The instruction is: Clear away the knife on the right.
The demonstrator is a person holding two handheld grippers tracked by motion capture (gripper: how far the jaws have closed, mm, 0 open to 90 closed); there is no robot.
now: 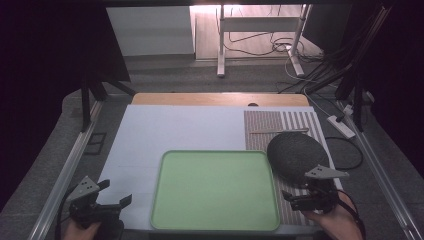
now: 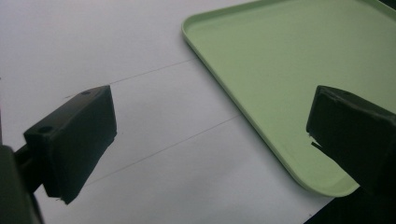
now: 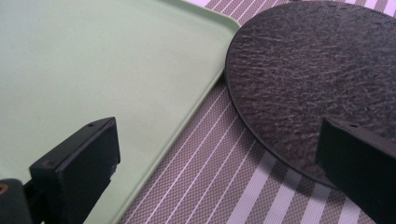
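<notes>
Two grippers, left gripper (image 1: pixel 116 194) fingers spread wide, empty, right gripper (image 1: pixel 295 196) fingers likewise, beside dark round plate (image 1: pixel 296 154), green tray (image 1: pixel 215 225)

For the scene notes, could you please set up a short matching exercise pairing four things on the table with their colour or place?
Things:
1. tray
2. round plate
3. striped mat
4. wooden stick

Descriptions:
A. dark and rough-textured, lying partly on the mat
B. pale green, with nothing on it
C. thin, lying across the far part of the mat
D. brown with white lines, right of the tray

Pairs: 1-B, 2-A, 3-D, 4-C
</notes>
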